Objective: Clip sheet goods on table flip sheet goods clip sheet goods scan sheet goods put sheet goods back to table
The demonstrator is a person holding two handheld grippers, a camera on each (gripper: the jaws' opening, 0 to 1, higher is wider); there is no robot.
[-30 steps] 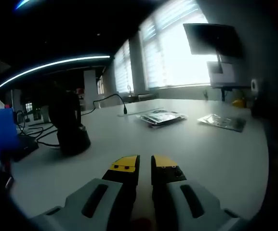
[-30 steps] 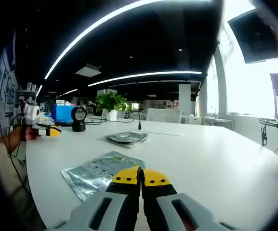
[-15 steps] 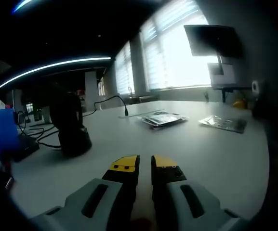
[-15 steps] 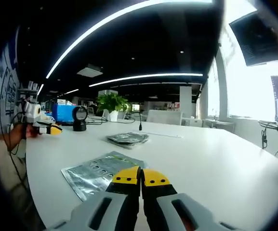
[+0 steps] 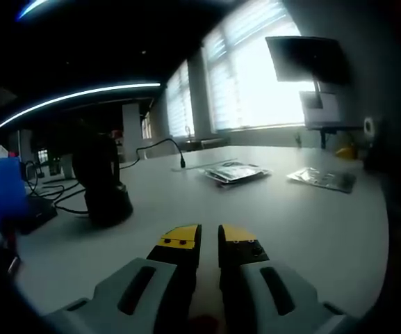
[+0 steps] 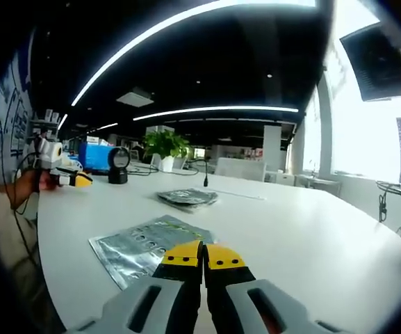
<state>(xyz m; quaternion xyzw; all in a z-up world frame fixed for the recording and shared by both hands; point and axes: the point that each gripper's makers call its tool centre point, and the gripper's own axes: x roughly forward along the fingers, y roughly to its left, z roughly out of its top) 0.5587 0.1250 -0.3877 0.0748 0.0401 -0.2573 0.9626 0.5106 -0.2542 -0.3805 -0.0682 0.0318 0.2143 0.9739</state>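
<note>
In the left gripper view, the left gripper (image 5: 209, 240) hung over the matte white table (image 5: 304, 223), jaws slightly parted and empty, unmoved; a black scanner (image 5: 103, 184) stood ahead-left, glossy packets (image 5: 235, 170) far ahead.

In the right gripper view, the right gripper (image 6: 202, 255) was clenched on nothing, its tips just beside a silvery flat sheet (image 6: 141, 247); the view had tilted slightly.

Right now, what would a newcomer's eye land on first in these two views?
In the right gripper view, the silvery foil sheet pack lying flat on the white table, just ahead-left of the shut yellow-tipped right gripper. In the left gripper view, the black scanner on its stand stands left of the left gripper.
</note>
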